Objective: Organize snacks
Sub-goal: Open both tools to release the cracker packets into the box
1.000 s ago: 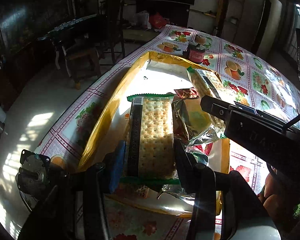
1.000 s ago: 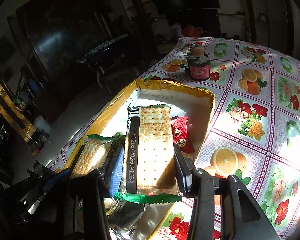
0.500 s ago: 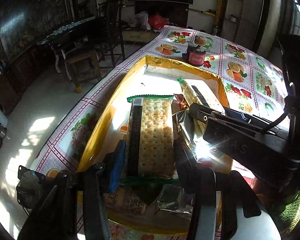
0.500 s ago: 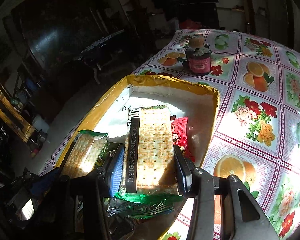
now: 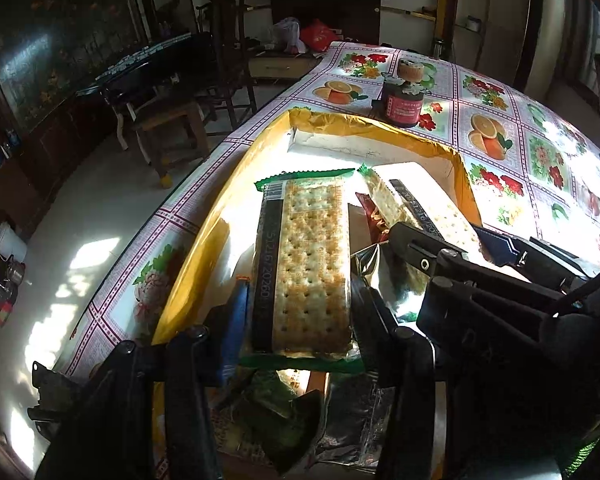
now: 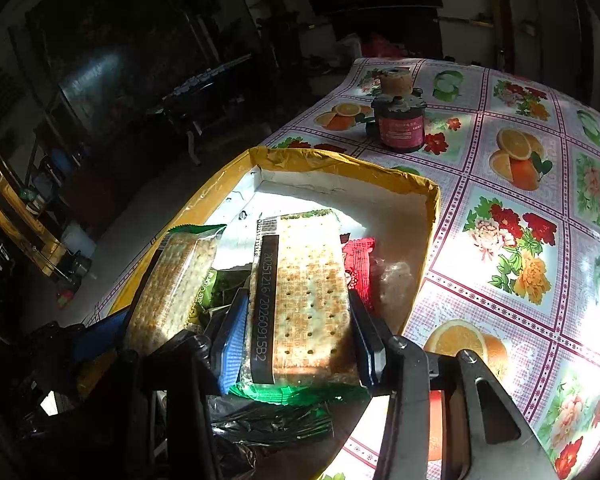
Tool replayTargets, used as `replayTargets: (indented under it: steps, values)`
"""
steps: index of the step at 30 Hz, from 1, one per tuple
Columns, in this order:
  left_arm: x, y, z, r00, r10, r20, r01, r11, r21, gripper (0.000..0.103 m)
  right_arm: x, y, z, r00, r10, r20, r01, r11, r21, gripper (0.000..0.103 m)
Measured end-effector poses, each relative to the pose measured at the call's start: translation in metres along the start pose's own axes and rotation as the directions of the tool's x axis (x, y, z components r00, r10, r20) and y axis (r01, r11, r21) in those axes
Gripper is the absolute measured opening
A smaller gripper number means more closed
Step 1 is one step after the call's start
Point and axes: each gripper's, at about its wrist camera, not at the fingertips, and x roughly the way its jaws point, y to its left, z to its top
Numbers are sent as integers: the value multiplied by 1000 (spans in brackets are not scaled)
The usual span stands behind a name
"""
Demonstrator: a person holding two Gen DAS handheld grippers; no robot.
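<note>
Over the yellow-rimmed box (image 5: 204,248), both grippers are carrying cracker packs; the left gripper (image 5: 296,312) is holding its cracker pack (image 5: 308,264) by the long edges, its jaws having just been opening slightly with the pack between them; the right gripper (image 6: 296,332) is clamping a second cracker pack (image 6: 304,300) the same way. Each pack is probably light, stiff and brittle under slippery film, so side-edge holds suit; squeezing harder risks cracking. Open white floor is lying toward twelve o'clock; loose wrappers (image 5: 284,412) are crowding six; a dark jar (image 6: 398,128) is standing beyond the far rim.
</note>
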Motion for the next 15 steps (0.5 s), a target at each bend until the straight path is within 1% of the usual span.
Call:
replayTargets:
  steps: [5, 7, 8, 10, 12, 15]
  values:
    - [4, 3, -2, 999, -18, -33, 17, 1000, -19, 54, 0, 1, 0, 1000, -12, -3, 12, 1000, -13, 49]
    - [4, 4, -3, 999, -22, -49, 21, 1000, -23, 59, -3, 1, 0, 1000, -11, -1, 11, 1000, -11, 52]
    - [4, 4, -3, 998, -22, -53, 21, 999, -25, 64, -5, 0, 0, 1000, -9, 3, 9, 1000, -7, 55]
    - [0, 5, -4, 999, -12, -49, 10, 1000, -27, 70, -10, -1, 0, 1000, 4, 9, -4, 1000, 6, 56]
    - [-4, 7, -5, 999, -2, -42, 1, 999, -35, 76, -17, -1, 0, 1000, 17, 22, -17, 1000, 11, 61]
    - [-14, 9, -7, 1000, -13, -22, 12, 999, -43, 78, -27, 1, -1, 999, 27, 38, -28, 1000, 8, 62]
